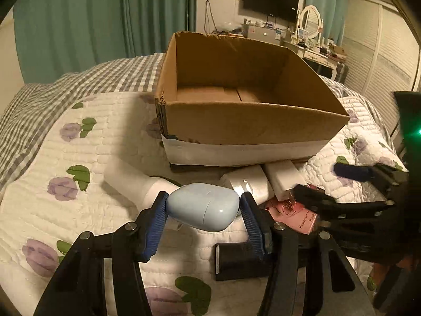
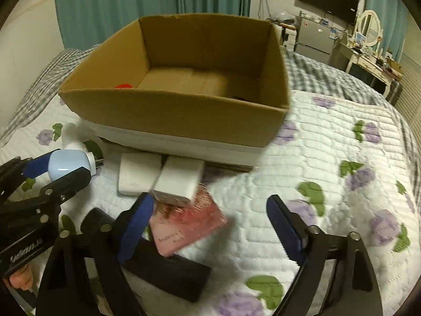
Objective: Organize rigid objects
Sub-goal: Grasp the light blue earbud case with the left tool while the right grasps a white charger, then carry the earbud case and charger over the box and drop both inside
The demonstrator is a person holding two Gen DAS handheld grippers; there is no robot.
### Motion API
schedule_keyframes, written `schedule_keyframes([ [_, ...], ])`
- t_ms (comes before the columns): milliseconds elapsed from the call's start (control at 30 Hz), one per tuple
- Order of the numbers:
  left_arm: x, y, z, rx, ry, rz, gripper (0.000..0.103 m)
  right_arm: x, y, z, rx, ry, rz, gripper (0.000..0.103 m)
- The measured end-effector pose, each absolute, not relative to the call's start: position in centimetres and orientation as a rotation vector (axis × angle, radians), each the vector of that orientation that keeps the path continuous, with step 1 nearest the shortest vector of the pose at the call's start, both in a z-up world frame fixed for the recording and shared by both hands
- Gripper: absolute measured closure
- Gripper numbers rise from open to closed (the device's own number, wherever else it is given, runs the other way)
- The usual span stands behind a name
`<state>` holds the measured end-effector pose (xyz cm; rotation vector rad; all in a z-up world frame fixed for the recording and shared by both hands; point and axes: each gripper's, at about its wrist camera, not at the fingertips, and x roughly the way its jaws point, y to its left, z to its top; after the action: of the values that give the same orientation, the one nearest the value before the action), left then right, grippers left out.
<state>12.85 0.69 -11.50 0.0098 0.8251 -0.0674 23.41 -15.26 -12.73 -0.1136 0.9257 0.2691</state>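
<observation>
My left gripper (image 1: 204, 202) is shut on a light blue rounded case (image 1: 202, 206) and holds it above the quilt, in front of the open cardboard box (image 1: 250, 121). It also shows in the right wrist view (image 2: 67, 167). My right gripper (image 2: 210, 205) is open and empty, low over a pink box (image 2: 189, 226) that lies by two white boxes (image 2: 179, 181) and a black box (image 2: 168, 271). The cardboard box (image 2: 179, 113) holds a red item (image 2: 123, 86) in its left corner.
A white bottle (image 1: 131, 181) lies left of the pile. The flowered quilt (image 2: 329, 184) spreads to the right. Green curtains, a desk with a mirror (image 1: 311, 21) and a wall screen stand at the back.
</observation>
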Motion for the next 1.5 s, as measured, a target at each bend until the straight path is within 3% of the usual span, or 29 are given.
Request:
schedule_keyframes([
  [133,12.9,0.8,-11.4,0.011,0.811,-0.063,0.047,25.2,-13.4,-14.1,-0.101,0.966,0.298,0.032],
  [200,13.2,0.5,-11.5,0.011,0.815,-0.059,0.047,26.0,-12.7,-15.0,-0.095,0.987,0.3,0.043],
  [267,13.2,0.5,-11.7,0.009,0.818,-0.059,0.047,26.3,-12.5,-15.4,-0.091,0.987,0.3,0.045],
  [367,13.1,0.5,-11.6,0.012,0.816,-0.059,0.047,26.1,-12.9,-15.3,-0.103,0.989,0.298,0.059],
  [733,12.2,0.4,-10.4,0.014,0.781,-0.059,0.047,22.4,-13.9,-13.1,-0.172,0.917,0.306,0.062],
  [1100,11.2,0.4,-4.5,-0.024,0.68,-0.075,0.047,18.6,-13.9,-5.3,-0.195,0.736,0.367,0.062],
  [1300,14.5,0.1,-1.3,0.007,0.623,-0.067,0.047,20.5,-13.8,-0.1,-0.184,0.641,0.374,0.062],
  [1500,20.0,-0.3,-0.4,0.04,0.617,-0.083,0.046,24.6,-14.1,1.6,-0.168,0.611,0.357,0.062],
])
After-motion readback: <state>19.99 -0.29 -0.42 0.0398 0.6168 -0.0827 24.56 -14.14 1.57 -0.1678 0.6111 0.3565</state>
